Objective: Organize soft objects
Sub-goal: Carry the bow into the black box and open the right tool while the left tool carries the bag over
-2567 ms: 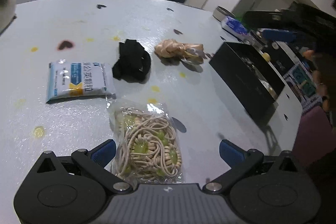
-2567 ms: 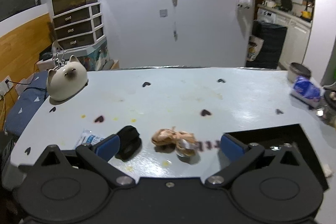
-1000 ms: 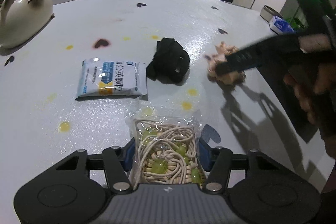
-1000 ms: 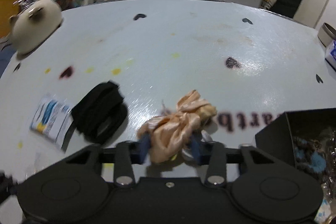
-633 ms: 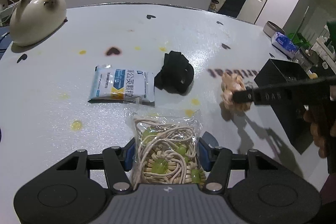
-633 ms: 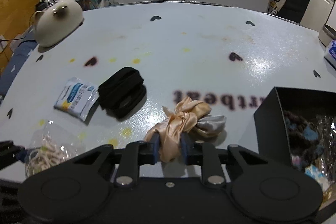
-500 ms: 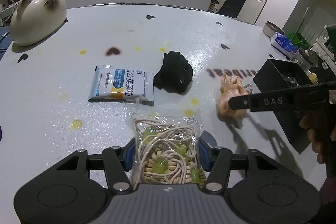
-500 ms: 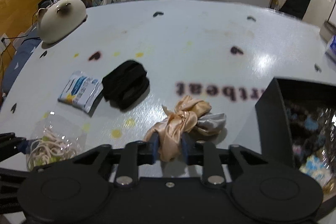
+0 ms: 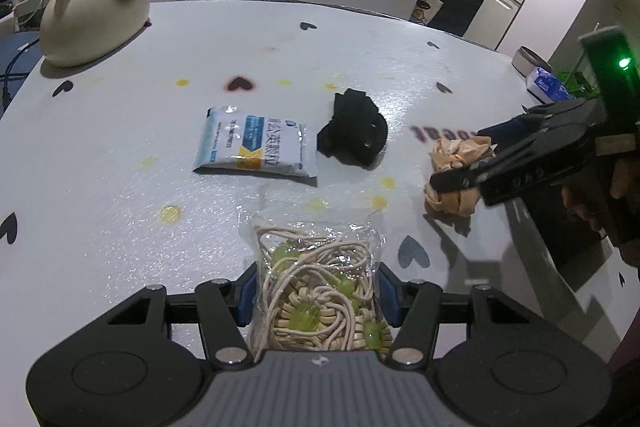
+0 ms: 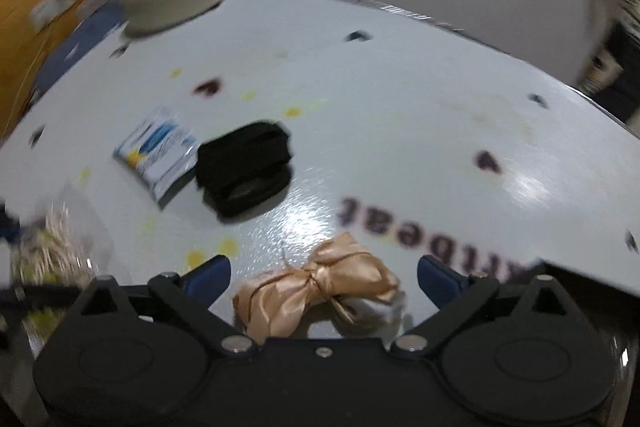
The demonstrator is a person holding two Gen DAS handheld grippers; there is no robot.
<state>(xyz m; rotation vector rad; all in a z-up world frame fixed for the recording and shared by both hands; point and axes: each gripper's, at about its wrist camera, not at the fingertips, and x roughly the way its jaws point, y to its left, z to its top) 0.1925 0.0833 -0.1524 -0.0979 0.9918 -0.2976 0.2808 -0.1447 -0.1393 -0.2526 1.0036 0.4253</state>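
Two grippers are working over a glossy white table [image 9: 120,131] dotted with small dark hearts and yellow spots. The left gripper [image 9: 316,291] has its blue pads clamped on a crinkly clear plastic bag [image 9: 316,279], stuffed with coiled cream cord and translucent green beads, down at the near edge of the table. The right gripper [image 10: 324,277] has just been opening, and its jaws now stand wide apart with the peach satin bundle [image 10: 316,287] lying between them, neither pad touching it. That bundle is shiny, creased fabric cinched at the waist like a bow, with a pale grey scrap tucked under one end. Further out lies a lumpy black fabric roll [image 9: 354,129], matte and folded over on itself, and just beside it a flat, rectangular foil-edged packet [image 9: 256,147] printed in blue and yellow. At the far corner sits a smooth, rounded cream ceramic cat [image 9: 94,23]. The right wrist view is blurred.
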